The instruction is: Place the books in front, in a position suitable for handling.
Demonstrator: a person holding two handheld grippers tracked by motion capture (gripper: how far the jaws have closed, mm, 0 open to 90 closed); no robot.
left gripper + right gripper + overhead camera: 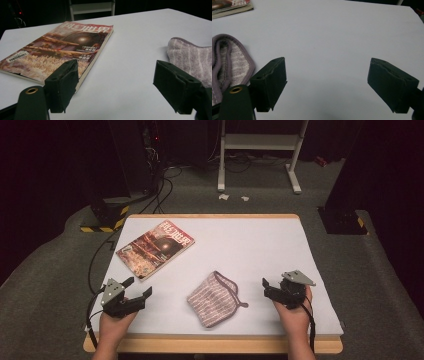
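Observation:
A folded striped grey-purple towel (pixel 215 298) lies near the table's front middle. A magazine with a reddish cover (pixel 155 248) rests at the back left. My left gripper (pixel 138 288) sits at the front left, open, nothing between its jaws. Its own view has the magazine (pixel 57 47) ahead on the left and the towel (pixel 192 58) at the right edge. My right gripper (pixel 270 286) stands open at the front right, a little to the right of the towel. From the right gripper view the towel (pixel 229 62) lies left of the empty jaws.
The white table top (pixel 240 245) has a wooden rim. Behind the table stand a white metal frame (pixel 260 150) and dark equipment with cables (pixel 150 180) on the grey floor. A yellow-black striped base (pixel 102 222) sits off the back left corner.

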